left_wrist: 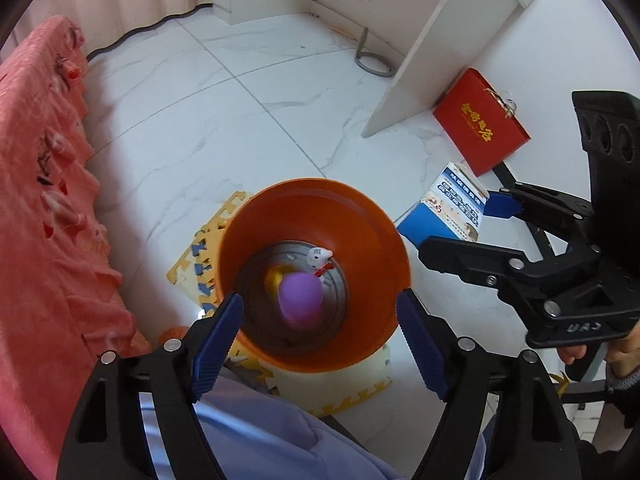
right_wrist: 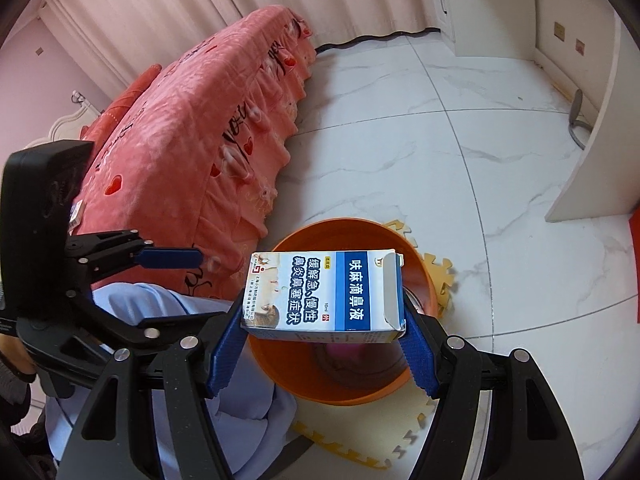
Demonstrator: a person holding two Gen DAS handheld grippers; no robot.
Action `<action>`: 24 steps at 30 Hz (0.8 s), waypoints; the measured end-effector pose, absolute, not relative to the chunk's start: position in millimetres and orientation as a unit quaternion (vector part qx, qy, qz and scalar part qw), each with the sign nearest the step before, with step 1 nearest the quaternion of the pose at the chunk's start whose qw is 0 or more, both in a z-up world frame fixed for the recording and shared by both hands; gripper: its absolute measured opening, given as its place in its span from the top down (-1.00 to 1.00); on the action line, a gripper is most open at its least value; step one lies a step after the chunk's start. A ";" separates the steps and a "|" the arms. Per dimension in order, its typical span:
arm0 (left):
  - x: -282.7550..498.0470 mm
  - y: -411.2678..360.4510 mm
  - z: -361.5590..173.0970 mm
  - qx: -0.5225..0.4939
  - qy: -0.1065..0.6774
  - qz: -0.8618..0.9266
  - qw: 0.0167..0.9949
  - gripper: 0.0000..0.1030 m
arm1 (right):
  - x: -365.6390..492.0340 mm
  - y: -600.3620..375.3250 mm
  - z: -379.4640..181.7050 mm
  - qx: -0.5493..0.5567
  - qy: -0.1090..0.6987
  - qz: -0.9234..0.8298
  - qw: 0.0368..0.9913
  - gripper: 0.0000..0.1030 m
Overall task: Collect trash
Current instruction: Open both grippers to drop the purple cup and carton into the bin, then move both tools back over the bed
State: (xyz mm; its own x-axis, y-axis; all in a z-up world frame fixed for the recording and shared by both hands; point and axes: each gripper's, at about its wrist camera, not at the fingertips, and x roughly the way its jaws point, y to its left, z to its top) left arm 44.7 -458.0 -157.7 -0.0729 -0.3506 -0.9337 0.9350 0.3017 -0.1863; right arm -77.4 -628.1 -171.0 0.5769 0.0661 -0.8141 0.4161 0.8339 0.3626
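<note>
An orange bin (left_wrist: 360, 224) stands on a foam mat on the floor. Inside it lie a purple ball (left_wrist: 300, 300), a yellow object and a small white toy (left_wrist: 318, 258). My left gripper (left_wrist: 320, 344) is open and empty, held above the bin's near rim. My right gripper (right_wrist: 320, 344) is shut on a blue-and-white medicine box (right_wrist: 324, 296) and holds it above the bin (right_wrist: 340, 232). From the left wrist view the box (left_wrist: 452, 204) and right gripper (left_wrist: 460, 224) are to the right of the bin.
A bed with a pink cover (right_wrist: 180, 140) runs along the left. A red gift bag (left_wrist: 480, 120) leans by a white desk panel (left_wrist: 424, 52). A yellow puzzle mat (left_wrist: 200, 248) lies under the bin. White tiled floor (right_wrist: 400, 140) stretches beyond.
</note>
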 end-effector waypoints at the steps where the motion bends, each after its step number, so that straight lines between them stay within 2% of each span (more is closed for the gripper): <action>1: 45.2 -455.6 -155.0 0.283 0.516 -0.518 0.621 -0.53 | -76.8 -627.0 -171.1 0.269 0.449 -0.102 0.846 -0.34; 10: 58.7 -439.0 -144.3 0.275 0.512 -0.499 0.642 -0.53 | -57.7 -614.1 -173.0 0.254 0.459 -0.090 0.847 -0.38; 13: 61.6 -436.4 -146.3 0.276 0.517 -0.492 0.644 -0.53 | -51.7 -612.9 -177.1 0.248 0.469 -0.094 0.842 -0.44; 15: 62.5 -435.5 -147.0 0.276 0.517 -0.492 0.644 -0.53 | -50.3 -611.8 -179.0 0.246 0.474 -0.100 0.839 -0.58; 24: 62.2 -425.3 -141.0 0.269 0.515 -0.491 0.649 -0.53 | -57.0 -603.9 -169.9 0.252 0.468 -0.098 0.841 -0.59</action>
